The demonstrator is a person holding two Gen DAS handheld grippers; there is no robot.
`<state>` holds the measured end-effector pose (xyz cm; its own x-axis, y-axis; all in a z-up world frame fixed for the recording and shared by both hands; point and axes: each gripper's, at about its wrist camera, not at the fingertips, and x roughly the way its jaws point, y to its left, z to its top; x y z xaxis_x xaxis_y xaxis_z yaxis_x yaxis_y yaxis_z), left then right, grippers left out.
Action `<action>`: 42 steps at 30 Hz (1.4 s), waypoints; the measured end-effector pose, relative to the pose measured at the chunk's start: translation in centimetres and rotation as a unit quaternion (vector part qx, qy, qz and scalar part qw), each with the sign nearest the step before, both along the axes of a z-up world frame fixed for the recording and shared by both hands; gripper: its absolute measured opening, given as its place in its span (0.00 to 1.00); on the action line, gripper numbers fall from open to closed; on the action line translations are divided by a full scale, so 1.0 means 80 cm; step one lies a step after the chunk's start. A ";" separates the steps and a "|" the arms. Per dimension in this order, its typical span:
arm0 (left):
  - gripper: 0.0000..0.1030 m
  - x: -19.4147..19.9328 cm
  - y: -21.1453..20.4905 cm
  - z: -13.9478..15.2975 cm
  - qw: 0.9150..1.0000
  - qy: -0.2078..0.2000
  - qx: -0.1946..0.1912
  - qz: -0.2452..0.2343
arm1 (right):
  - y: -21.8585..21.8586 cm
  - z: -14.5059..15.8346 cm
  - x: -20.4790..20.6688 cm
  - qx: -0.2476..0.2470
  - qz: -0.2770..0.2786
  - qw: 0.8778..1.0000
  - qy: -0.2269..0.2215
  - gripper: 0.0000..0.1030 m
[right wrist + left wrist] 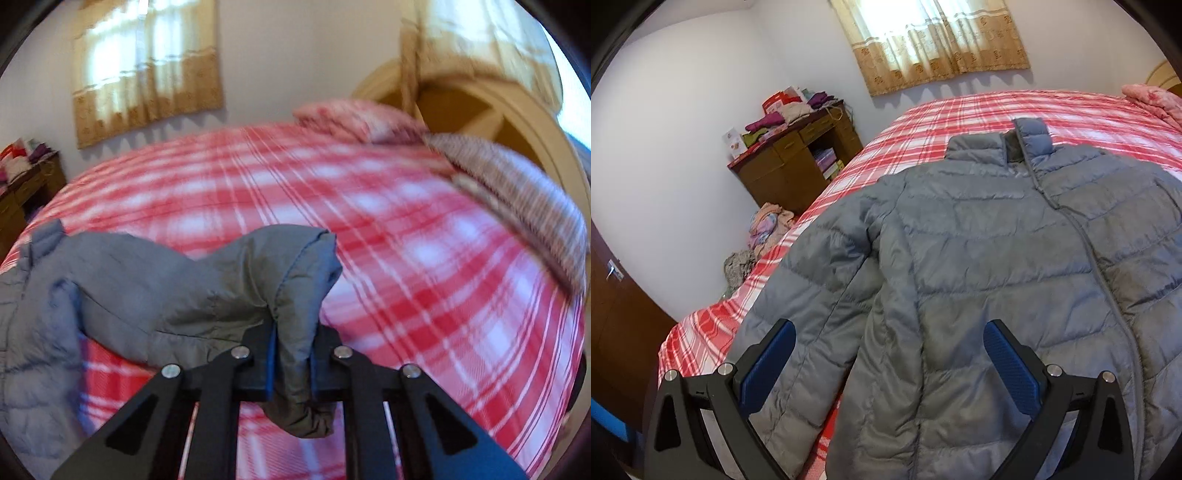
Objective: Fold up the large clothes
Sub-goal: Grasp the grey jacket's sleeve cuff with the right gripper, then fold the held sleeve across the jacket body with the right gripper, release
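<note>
Grey puffer jacket (pixel 997 266) lies front-up on the bed (pixel 960 110), its collar toward the curtained window and its zip running down the middle. From the left wrist view, the left claw (pixel 888 341) stands wide, its two blue-padded fingers (pixel 1008 365) spread apart above the jacket's lower body, near where the sleeve on that side meets the torso; nothing sits between them and they touch no cloth that can be seen. That sleeve lies alongside the body, reaching down toward the bed's near edge. From the right wrist view, the right claw (pixel 291 358) is pinched narrow on the jacket's other sleeve (pixel 207 280): a fold of grey cloth near the cuff is clamped between the blue pads, with the cuff end bunched and hanging below the fingers. The gripped sleeve is lifted off the red-and-white plaid bedcover and runs leftward back to the rest of the jacket; this view is blurred. Beyond the jacket, pillows (pixel 517 199) rest at the head of the bed against a curved wooden headboard (pixel 480 103). Against the far wall stands a brown wooden desk (pixel 798 162) with folded clothes and boxes stacked on top and more items in its open middle compartment. A heap of clothes (pixel 768 225) sits between the desk and the bed.
</note>
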<state>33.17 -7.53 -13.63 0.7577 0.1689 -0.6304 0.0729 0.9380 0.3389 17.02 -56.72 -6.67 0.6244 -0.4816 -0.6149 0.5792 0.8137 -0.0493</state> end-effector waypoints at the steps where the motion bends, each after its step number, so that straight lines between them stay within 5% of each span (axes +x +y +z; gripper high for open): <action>1: 0.99 0.000 -0.002 0.001 1.000 -0.001 -0.002 -0.001 | 0.016 0.011 0.012 -0.012 0.016 1.000 -0.006 0.15; 9: 0.99 -0.003 -0.010 0.015 1.000 -0.020 -0.006 -0.010 | 0.162 0.024 0.082 -0.086 0.143 0.986 -0.010 0.14; 17: 0.99 0.005 0.016 0.012 1.000 -0.023 -0.008 0.014 | 0.280 -0.048 0.150 -0.118 0.233 0.965 0.032 0.15; 19: 0.99 0.007 0.022 0.009 1.000 -0.017 -0.010 0.021 | 0.301 -0.071 0.160 -0.116 0.250 0.960 0.054 0.21; 21: 0.99 0.009 0.029 0.008 0.999 -0.015 -0.011 0.027 | 0.312 -0.084 0.156 -0.095 0.276 0.955 0.057 0.55; 23: 0.99 0.009 0.033 0.011 0.999 -0.018 -0.008 0.031 | 0.319 -0.085 0.140 -0.071 0.304 0.948 0.054 0.76; 26: 0.99 0.011 0.032 0.017 0.999 -0.023 -0.005 0.037 | 0.327 -0.079 0.107 -0.079 0.321 0.943 0.046 0.76; 28: 0.99 0.012 0.028 0.022 0.999 -0.024 -0.009 0.039 | 0.323 -0.071 0.087 -0.081 0.318 0.944 0.036 0.72; 32: 0.99 0.011 -0.004 0.033 0.999 -0.027 -0.030 0.027 | 0.280 -0.073 0.078 -0.091 0.241 0.965 0.049 0.39; 36: 0.99 0.019 -0.068 0.039 0.998 -0.015 -0.064 -0.008 | 0.227 -0.086 0.092 -0.069 0.167 0.982 0.057 0.40; 40: 0.99 0.028 -0.140 0.046 0.993 0.000 -0.106 -0.052 | 0.203 -0.101 0.089 -0.058 0.146 0.986 0.061 0.44; 42: 0.99 0.039 -0.184 0.042 0.990 0.011 -0.117 -0.077 | 0.199 -0.107 0.085 -0.053 0.142 0.987 0.058 0.57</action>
